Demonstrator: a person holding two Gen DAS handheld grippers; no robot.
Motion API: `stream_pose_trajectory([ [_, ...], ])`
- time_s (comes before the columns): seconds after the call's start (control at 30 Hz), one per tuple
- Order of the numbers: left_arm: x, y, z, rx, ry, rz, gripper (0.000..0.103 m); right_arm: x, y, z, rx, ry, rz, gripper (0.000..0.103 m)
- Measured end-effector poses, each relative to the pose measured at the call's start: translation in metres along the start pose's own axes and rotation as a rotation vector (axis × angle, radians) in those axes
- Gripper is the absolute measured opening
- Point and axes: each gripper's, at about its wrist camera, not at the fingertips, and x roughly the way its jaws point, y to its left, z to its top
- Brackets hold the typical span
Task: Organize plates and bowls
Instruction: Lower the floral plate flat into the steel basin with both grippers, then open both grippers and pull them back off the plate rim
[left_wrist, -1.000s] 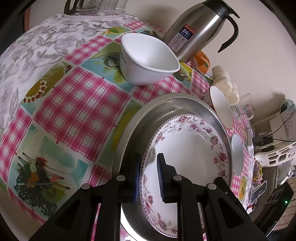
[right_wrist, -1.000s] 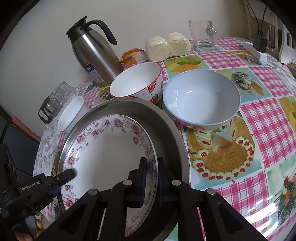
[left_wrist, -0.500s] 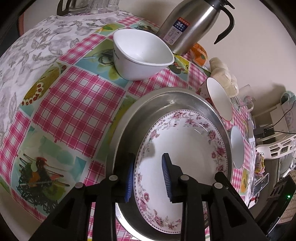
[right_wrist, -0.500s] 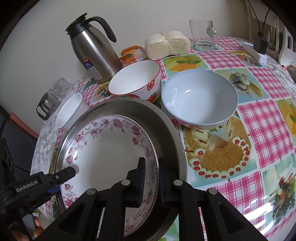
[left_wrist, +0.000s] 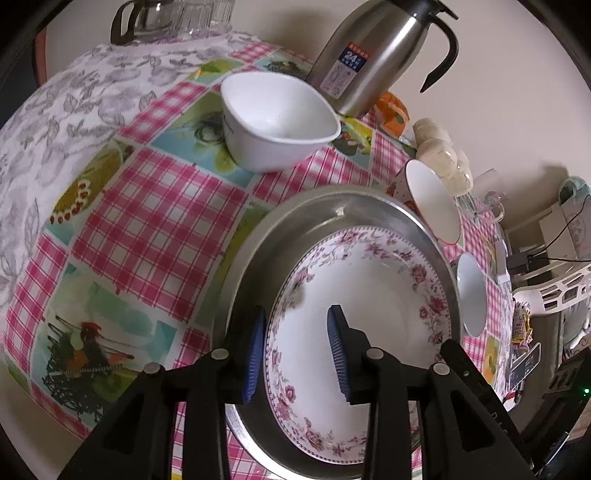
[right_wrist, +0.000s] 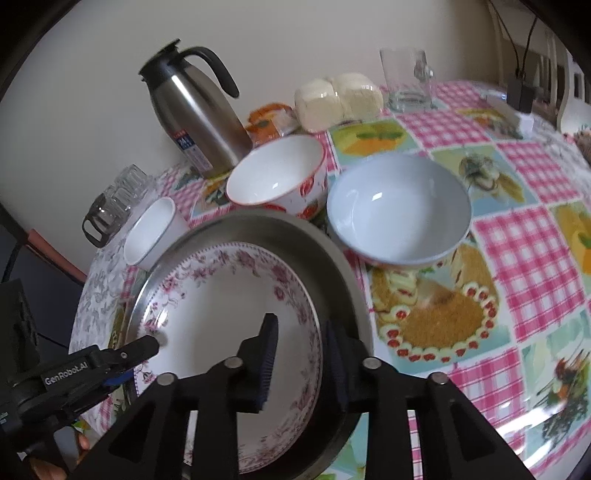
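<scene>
Left wrist view: floral plate (left_wrist: 369, 295), glazed white ceramic with a pink rose border, round and shallow, lying inside a metal pan (left_wrist: 295, 221), round, dull steel, with a raised rim. The pan sits on the table (left_wrist: 147, 206), covered in glossy oilcloth of pink check and food prints. At 12 o'clock of the pan: white bowl (left_wrist: 277, 122), smooth, squarish. At 1 o'clock: steel thermos jug (left_wrist: 373, 55), brushed, with a black handle. At 3 o'clock: strawberry bowl (left_wrist: 432, 199) and pale blue bowl (left_wrist: 471, 295), both round.

Left gripper (left_wrist: 295, 350): black, with ribbed blue pads. Its jaws are opening; the plate's 9 o'clock rim stands between them, neither pad pressing on it.

Right wrist view: right gripper (right_wrist: 299, 354), same build. Its jaws are opening, straddling the plate's 3 o'clock rim, with one pad over the plate and one outside, over the pan wall; pads clear of the rim.
</scene>
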Motion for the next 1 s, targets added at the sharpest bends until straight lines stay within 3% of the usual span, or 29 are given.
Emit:
stream_pose_trajectory([
  [0.1, -0.007, -0.001, 0.001, 0.012, -0.022, 0.018, 0.045, -0.005, -0.001, 0.002, 0.005, -0.011, 0.004, 0.031],
  [0.3, -0.024, -0.009, 0.002, 0.062, -0.070, 0.039, 0.053, -0.017, 0.001, 0.006, -0.005, -0.047, 0.003, 0.034],
  [0.37, -0.028, -0.013, 0.002, 0.077, -0.084, 0.054, 0.066, -0.023, 0.006, 0.007, -0.023, -0.064, -0.007, 0.056],
  [0.4, -0.030, -0.014, 0.002, 0.088, -0.090, 0.070, 0.072, -0.025, 0.008, 0.007, -0.039, -0.072, -0.017, 0.060],
  [0.67, -0.026, -0.012, 0.003, 0.137, -0.108, 0.223, 0.079, -0.026, 0.019, 0.005, -0.114, -0.090, -0.054, 0.082],
  [0.77, -0.023, -0.008, 0.004, 0.136, -0.115, 0.265, 0.089, -0.025, 0.020, 0.004, -0.130, -0.090, -0.062, 0.088],
  [1.0, -0.024, -0.004, 0.005, 0.129, -0.141, 0.307, 0.089, -0.023, 0.026, 0.003, -0.163, -0.093, -0.073, 0.102],
])
